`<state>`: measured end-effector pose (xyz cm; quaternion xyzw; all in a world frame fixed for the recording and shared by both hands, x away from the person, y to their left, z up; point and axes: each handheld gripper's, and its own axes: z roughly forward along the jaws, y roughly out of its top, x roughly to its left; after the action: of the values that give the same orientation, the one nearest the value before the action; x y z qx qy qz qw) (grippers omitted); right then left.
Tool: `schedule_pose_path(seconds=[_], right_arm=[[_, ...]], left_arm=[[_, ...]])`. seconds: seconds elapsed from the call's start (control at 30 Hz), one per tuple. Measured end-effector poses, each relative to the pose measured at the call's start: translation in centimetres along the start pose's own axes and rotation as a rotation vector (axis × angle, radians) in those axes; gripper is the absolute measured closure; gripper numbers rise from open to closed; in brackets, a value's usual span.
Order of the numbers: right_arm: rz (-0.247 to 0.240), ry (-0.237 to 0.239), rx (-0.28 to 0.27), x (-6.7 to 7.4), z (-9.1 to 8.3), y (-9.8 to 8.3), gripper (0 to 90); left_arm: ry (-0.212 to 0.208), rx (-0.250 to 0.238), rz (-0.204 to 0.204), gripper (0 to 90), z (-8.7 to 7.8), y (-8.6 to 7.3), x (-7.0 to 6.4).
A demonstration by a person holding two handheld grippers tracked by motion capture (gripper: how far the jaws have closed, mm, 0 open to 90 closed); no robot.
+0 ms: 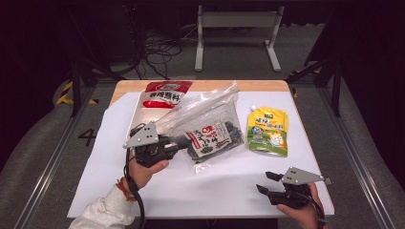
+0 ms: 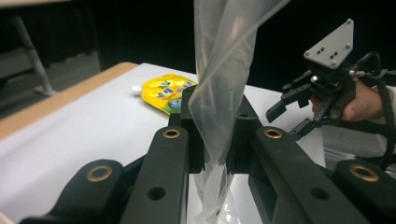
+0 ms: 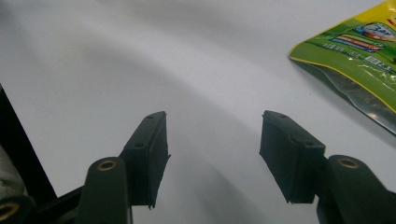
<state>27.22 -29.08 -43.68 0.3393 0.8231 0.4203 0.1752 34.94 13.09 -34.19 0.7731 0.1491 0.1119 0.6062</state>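
White sheeting covers the table (image 1: 95, 191), dark floor all round it. Near its middle lies the clear plastic bag (image 1: 210, 121) with a dark snack packet (image 1: 212, 138) inside; the left gripper (image 1: 184, 143) is clamped on the bag's twisted film, probably to lift it or hold the mouth steady. Just beside sit the yellow pouch (image 1: 268, 131) and, behind, a red-and-white packet (image 1: 162, 98). By the near edge, where the sheet is bare, the right gripper (image 1: 263, 182) hangs with jaws apart, gripping nothing.

Parted tool (image 3: 214, 156) near yellow-green pouch (image 3: 359, 51)
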Motion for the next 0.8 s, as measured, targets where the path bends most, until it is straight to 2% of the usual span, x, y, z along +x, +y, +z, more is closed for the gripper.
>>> schedule_pose_path(seconds=[0.1,0.23,0.3,0.43,0.47,0.5,0.63,0.8], right_arm=[[0.019,0.000,-0.006,-0.2,0.0,0.0,41.6],[0.017,-0.003,0.017,-0.2,0.2,0.0,42.8],[0.015,-0.008,0.017,-0.2,0.2,0.0,42.3],[0.024,-0.004,0.013,-0.2,0.2,0.0,42.2],[0.026,-0.001,0.014,-0.2,0.3,-0.1,42.2],[0.026,-0.001,0.014,-0.2,0.3,-0.1,42.2],[0.026,-0.002,0.022,-0.2,0.5,-0.1,42.2],[0.023,0.003,0.034,-0.2,0.6,-0.3,44.4]], left_arm=[[0.011,-0.013,0.016,80.6,-1.2,0.9,0.3],[0.058,-0.016,0.054,80.6,-3.7,2.4,1.4],[0.090,-0.010,0.080,80.5,-5.2,3.2,2.2],[0.147,-0.005,0.101,80.5,-7.4,4.0,4.1],[0.147,-0.005,0.101,80.5,-7.4,4.0,4.1],[0.165,0.000,0.107,80.5,-7.9,4.0,4.8],[0.232,0.025,0.097,80.5,-8.8,4.0,7.0],[0.290,0.052,0.074,80.4,-9.7,3.1,9.4]])
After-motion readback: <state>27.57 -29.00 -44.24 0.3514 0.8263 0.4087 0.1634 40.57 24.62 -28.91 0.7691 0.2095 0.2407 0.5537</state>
